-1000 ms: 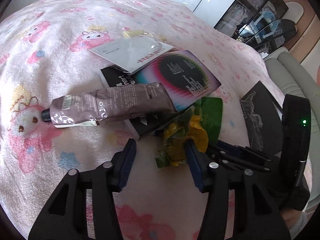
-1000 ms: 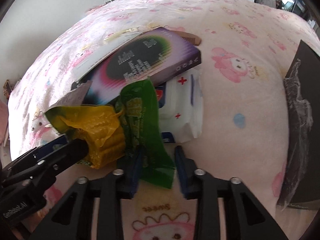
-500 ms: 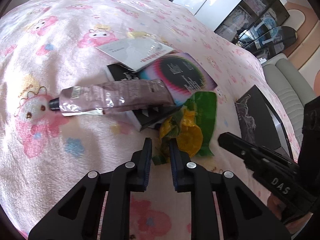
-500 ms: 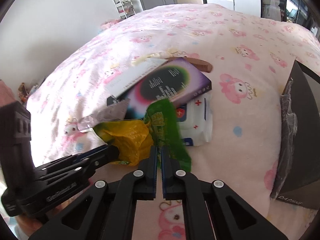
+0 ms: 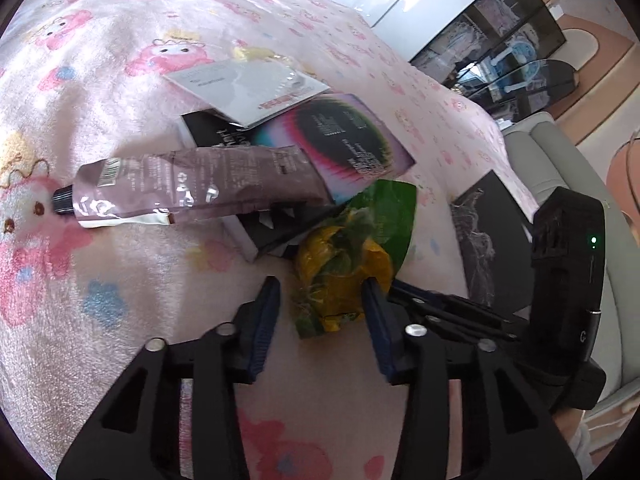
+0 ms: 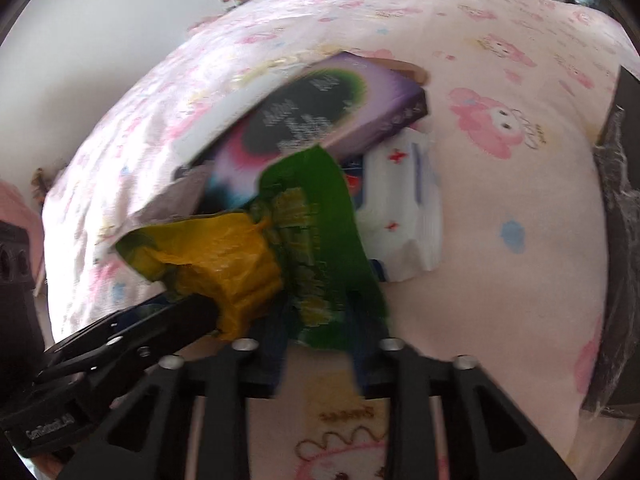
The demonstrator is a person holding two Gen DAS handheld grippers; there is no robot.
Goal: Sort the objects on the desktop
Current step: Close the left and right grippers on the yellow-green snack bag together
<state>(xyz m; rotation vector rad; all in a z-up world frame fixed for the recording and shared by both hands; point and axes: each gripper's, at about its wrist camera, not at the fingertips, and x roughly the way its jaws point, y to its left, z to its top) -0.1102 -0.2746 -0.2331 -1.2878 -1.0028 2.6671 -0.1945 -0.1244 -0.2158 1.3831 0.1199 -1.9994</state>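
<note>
Desktop objects lie in one overlapping heap on the pink cartoon-print blanket [image 5: 120, 272] that covers the tabletop: a mauve crinkled foil tube with a black cap [image 5: 192, 186] slants across a black-and-white box [image 5: 256, 236], over which rest a flat purple box with a dark oval print [image 5: 340, 140] and a pale grey sleeved card [image 5: 244, 84]. A white soft pack with red crosses [image 6: 404, 216] sits at the heap's right side, partly under the purple box. At the near edge lies a crumpled green-and-yellow plastic wrapper [image 5: 344, 264].

The left gripper [image 5: 320, 312] is spread, one blue pad on each side of the wrapper's yellow bunched end, neither seen pressing it. The right gripper [image 6: 320, 344] is likewise parted around the wrapper's green tail; motion blur hides whether a pad touches it.

A dark flat panel wrapped in clear film [image 5: 492, 240] lies apart at the right.

Progress, as judged: no separated groups are visible; the objects remain stacked on one another, so sorting looks largely outstanding. The wrapper appears to be the item in hand, yet neither gripper holds it.
</note>
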